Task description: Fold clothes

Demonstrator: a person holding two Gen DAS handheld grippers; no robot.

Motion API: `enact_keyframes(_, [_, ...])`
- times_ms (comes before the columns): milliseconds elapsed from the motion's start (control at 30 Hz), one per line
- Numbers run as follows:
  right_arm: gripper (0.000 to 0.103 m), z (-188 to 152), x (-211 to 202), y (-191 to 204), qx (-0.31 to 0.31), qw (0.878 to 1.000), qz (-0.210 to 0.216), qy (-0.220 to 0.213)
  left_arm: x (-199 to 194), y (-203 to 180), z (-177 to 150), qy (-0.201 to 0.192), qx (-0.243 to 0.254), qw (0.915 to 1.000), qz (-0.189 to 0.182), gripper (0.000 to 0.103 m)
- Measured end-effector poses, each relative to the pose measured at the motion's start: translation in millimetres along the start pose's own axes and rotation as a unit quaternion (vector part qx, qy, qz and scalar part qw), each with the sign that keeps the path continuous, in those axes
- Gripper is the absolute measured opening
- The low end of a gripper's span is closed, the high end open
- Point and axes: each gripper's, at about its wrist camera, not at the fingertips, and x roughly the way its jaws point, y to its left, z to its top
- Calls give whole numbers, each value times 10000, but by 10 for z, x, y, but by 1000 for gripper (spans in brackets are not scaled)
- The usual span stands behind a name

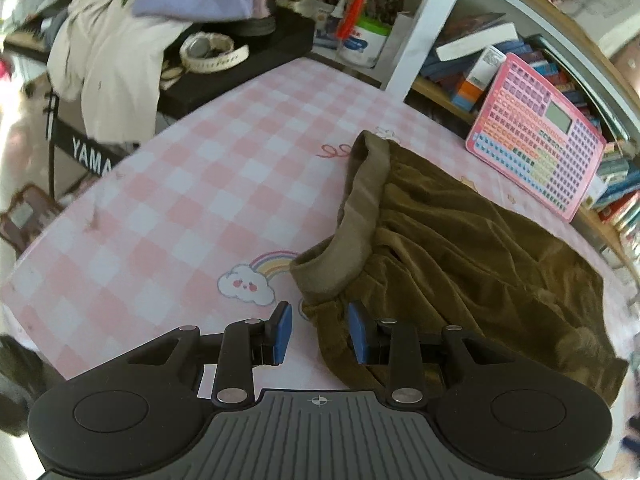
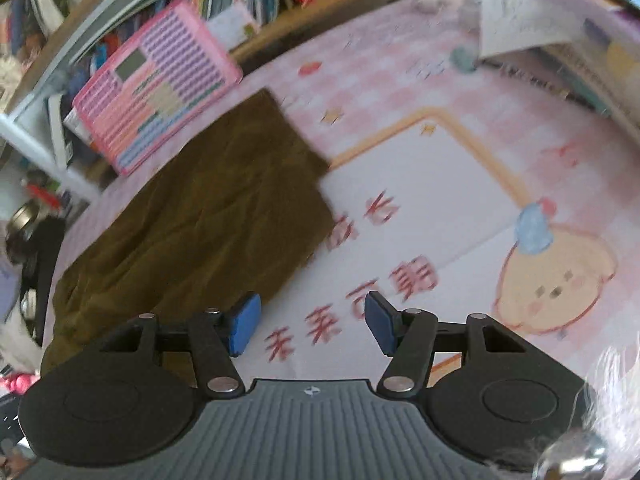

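Olive-brown velvety shorts [image 1: 460, 248] lie flat on the pink checked table cover [image 1: 180, 200], waistband [image 1: 360, 208] toward the left. My left gripper [image 1: 320, 330] is open at the near waistband corner, its blue right pad over the fabric and its left pad over the cover, with some cloth between them. In the right wrist view the same shorts [image 2: 208, 208] stretch away to the upper left. My right gripper [image 2: 312, 326] hangs open over the printed cover [image 2: 420, 208] beside the shorts' near hem, holding nothing.
A pink toy keyboard tablet [image 1: 540, 140] leans against a bookshelf [image 1: 500, 52] behind the shorts. A black keyboard stand with draped beige and lilac clothes [image 1: 112, 60] is at the far left. Papers and books [image 2: 540, 32] sit at the far right.
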Motion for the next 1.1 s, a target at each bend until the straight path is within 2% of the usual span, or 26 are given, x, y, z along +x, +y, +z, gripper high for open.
enact_keyframes(167, [53, -117, 88, 160, -120, 9997, 48, 207, 120, 122, 21, 96, -550, 9977, -391, 32])
enact_keyframes(233, [53, -137, 87, 209, -168, 9996, 40, 229, 200, 136, 54, 137, -644, 9968, -449, 41])
enact_keyframes(267, [53, -149, 76, 237, -187, 9996, 31, 229, 231, 135, 68, 138, -646, 9968, -451, 53])
enact_keyframes(300, [53, -159, 61, 261, -197, 9996, 27, 223, 256, 130, 82, 128, -625, 9970, -442, 57])
enact_keyframes(500, [53, -256, 7, 306, -89, 9997, -58, 209, 367, 99, 161, 60, -466, 9980, -413, 58])
enact_keyframes(633, [51, -317, -7, 299, 114, 9998, -65, 163, 445, 116, 183, 119, -594, 9972, -436, 57])
enact_keyframes(667, [51, -328, -7, 304, 134, 9997, -71, 165, 465, 134, 179, 139, -701, 9964, -458, 54])
enact_keyframes(700, [51, -340, -7, 308, 153, 9997, -76, 167, 484, 156, 171, 158, -821, 9953, -490, 44])
enact_keyframes(733, [51, -352, -7, 313, 166, 9997, -76, 172, 497, 172, 165, 170, -938, 9941, -512, 40])
enact_keyframes(800, [51, -381, -4, 314, 226, 9996, -47, 185, 491, 181, 171, 165, -1193, 9910, -589, 13])
enact_keyframes(867, [51, -409, 13, 301, 325, 9992, 35, 214, 434, 152, 221, 120, -1502, 9856, -769, 10])
enact_keyframes(933, [50, -427, 33, 285, 448, 9986, 138, 232, 287, 39, 337, -83, -1697, 9779, -1215, 9])
enact_keyframes(1033, [50, -395, 49, 279, 430, 9989, 160, 93, -41, -298, 621, -516, -1615, 9650, -1999, 8])
enact_keyframes(1100, [50, -374, 60, 276, 417, 9990, 175, 1, -257, -518, 819, -835, -1455, 9572, -2359, 8])
